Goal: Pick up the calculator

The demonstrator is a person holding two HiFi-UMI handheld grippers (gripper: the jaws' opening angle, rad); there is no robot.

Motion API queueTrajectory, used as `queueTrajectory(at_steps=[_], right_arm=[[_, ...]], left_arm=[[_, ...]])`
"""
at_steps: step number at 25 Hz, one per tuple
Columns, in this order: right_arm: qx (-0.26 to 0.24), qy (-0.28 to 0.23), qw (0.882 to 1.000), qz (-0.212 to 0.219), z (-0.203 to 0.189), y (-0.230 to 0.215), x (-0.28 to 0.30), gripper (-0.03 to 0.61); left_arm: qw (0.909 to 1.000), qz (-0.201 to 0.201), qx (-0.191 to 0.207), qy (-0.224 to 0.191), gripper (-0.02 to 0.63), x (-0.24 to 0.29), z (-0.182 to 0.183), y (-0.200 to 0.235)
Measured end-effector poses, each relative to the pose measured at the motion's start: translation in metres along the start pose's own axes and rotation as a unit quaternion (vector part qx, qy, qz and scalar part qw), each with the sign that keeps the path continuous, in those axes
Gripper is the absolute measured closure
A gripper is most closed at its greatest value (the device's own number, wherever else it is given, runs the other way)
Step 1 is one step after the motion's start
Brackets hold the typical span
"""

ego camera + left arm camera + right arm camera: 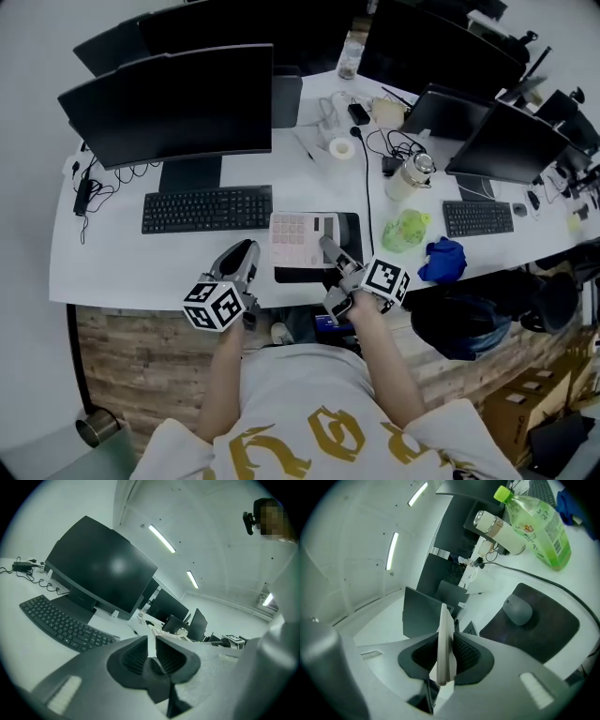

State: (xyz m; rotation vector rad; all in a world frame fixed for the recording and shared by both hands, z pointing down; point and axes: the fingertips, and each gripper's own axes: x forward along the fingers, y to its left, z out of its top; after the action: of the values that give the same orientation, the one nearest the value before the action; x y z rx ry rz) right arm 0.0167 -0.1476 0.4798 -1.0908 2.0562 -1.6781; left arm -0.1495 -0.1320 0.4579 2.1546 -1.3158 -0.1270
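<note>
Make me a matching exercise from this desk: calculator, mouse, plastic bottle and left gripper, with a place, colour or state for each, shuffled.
1. calculator
2. mouse
3. plastic bottle
4. left gripper

A. green
B. resting on the dark pad
C. jaws slightly apart, nothing between them
D. clamped in the right gripper

Pairs: 1-D, 2-B, 3-A, 4-C

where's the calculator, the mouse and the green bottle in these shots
calculator (296, 238): head view, on its key face.
mouse (516, 611): right gripper view, top of its shell.
green bottle (541, 527): right gripper view, middle of its body.
</note>
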Motion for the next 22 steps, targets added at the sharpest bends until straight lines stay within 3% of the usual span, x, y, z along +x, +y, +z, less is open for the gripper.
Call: queueTrajectory(at_steps=[22], right_arm=[[0.019,-0.012,1.000,0.007,0.0011,0.0034,-0.0045,0.480]], left_arm=[[0.9999,-0.004,-0.009,0.004,0.568,0.0019,-0.0029,-0.0024]])
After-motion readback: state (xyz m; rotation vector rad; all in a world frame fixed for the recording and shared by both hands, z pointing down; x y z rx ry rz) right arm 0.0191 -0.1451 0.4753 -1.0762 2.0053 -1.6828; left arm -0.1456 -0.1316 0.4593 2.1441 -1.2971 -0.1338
